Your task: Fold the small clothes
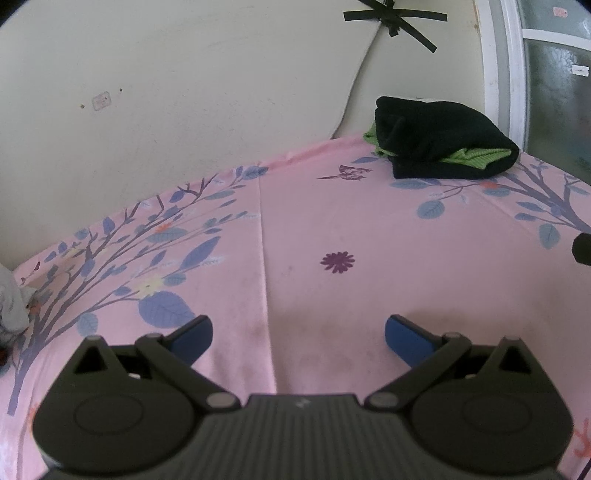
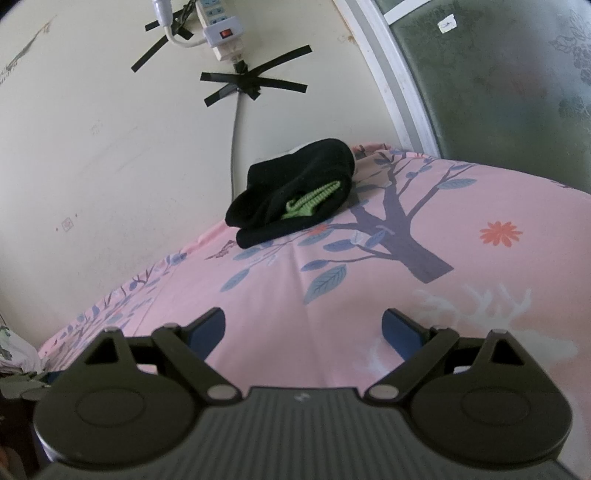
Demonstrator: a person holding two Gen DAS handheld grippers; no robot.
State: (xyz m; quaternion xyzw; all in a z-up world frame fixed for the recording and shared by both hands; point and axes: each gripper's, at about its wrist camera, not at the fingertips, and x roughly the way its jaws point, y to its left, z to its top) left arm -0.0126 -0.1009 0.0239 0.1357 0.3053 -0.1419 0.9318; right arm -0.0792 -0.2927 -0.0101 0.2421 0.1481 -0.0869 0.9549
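A folded black garment with green trim (image 1: 441,138) lies at the far edge of the pink flowered bedsheet (image 1: 332,229), close to the wall. In the right wrist view the same black garment (image 2: 295,194) sits ahead and slightly left on the bedsheet (image 2: 369,295). My left gripper (image 1: 298,334) hovers over bare sheet, open, with nothing between its blue pads. My right gripper (image 2: 303,328) is also open and empty, well short of the garment. A dark tip of the right gripper (image 1: 581,249) shows at the left view's right edge.
A cream wall (image 1: 184,92) borders the bed's far side, with black tape crosses and a power strip (image 2: 221,29) with cable. A frosted window with white frame (image 2: 480,74) stands at right. Pale crumpled cloth (image 1: 13,302) lies at the bed's left edge.
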